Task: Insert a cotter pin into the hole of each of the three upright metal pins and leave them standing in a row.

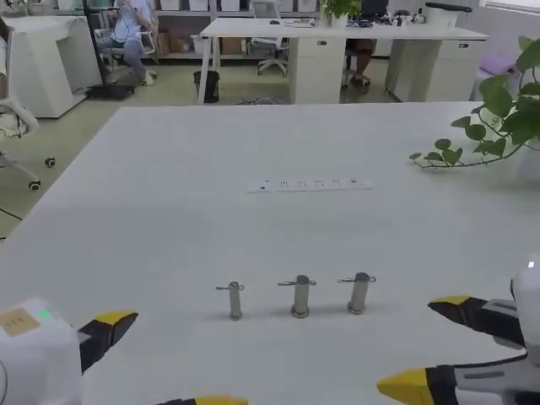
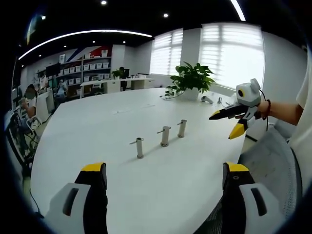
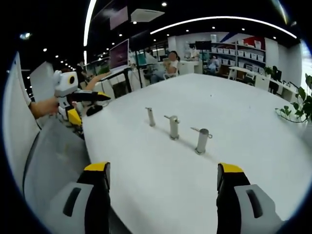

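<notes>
Three pins: left pin [image 1: 235, 302], middle pin [image 1: 300, 299], right pin [image 1: 359, 294]; metal, upright, in a row, apart from one another.
Location: white table [image 1: 169, 219], row toward 6 o'clock of the head view.
Fittings: cotter pins [image 1: 228, 288], one set crosswise through the top of each upright.
Tool, left: left gripper [image 1: 164, 361] at 7 o'clock of the head view; jaws spread wide, holding nothing; well apart from the row.
Tool, right: right gripper [image 1: 422, 344] at 4 o'clock of the head view; jaws likewise released and bare; well apart from the row.
Left gripper view: row near centre, beyond the parted yellow-tipped jaws; other tool at 3 o'clock, held in a hand.
Right gripper view: row near centre; other tool at 9 o'clock.
Other items: power strip [image 1: 310, 183] flat on the table, 12 o'clock from the row; plant [image 1: 506, 118] at 2 o'clock.
</notes>
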A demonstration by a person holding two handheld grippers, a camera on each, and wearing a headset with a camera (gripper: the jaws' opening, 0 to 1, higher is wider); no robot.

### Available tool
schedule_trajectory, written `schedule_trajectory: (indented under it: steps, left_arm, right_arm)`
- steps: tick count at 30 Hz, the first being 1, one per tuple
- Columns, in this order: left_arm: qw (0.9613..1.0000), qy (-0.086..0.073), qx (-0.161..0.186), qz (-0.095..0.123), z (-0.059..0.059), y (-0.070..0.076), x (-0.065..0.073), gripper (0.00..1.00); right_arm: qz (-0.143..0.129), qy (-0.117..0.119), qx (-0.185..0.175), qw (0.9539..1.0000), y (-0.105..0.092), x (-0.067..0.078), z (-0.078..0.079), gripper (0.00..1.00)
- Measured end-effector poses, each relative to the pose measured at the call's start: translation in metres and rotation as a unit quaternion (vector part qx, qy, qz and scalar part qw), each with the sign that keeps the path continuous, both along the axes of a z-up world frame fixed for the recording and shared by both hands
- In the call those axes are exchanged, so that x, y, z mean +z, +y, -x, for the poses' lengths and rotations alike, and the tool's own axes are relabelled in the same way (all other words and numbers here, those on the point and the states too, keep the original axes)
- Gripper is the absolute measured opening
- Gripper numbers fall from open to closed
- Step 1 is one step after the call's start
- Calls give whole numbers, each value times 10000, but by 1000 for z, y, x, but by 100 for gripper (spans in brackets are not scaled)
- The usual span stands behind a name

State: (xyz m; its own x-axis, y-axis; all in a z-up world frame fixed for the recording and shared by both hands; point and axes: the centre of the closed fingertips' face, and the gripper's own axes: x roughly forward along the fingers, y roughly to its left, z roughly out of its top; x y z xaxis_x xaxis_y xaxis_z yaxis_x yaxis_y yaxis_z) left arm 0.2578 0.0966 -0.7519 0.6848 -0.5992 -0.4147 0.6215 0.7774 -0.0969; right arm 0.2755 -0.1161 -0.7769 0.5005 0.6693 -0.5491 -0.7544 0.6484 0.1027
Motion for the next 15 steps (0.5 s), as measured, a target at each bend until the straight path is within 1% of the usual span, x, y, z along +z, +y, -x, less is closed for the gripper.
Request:
schedule_trajectory:
  steps: [3,7,10,15]
  left_arm:
    - [10000,-7,-44,-87,1,1,-1,99]
    - [10000,29,-15,-53,2,2,-3,99]
    - [10000,52,11,-81,2,2,-5,99]
    - [10000,65,57,-19,3,1,-5,99]
  right_arm:
    - [-30,25,-7,10000,0,-1,3,92]
    - [-46,62,-14,10000,0,-3,6,97]
    - [-31,61,3,10000,0,-4,7,100]
    - [-118,67,-4,9999,2,-3,7,100]
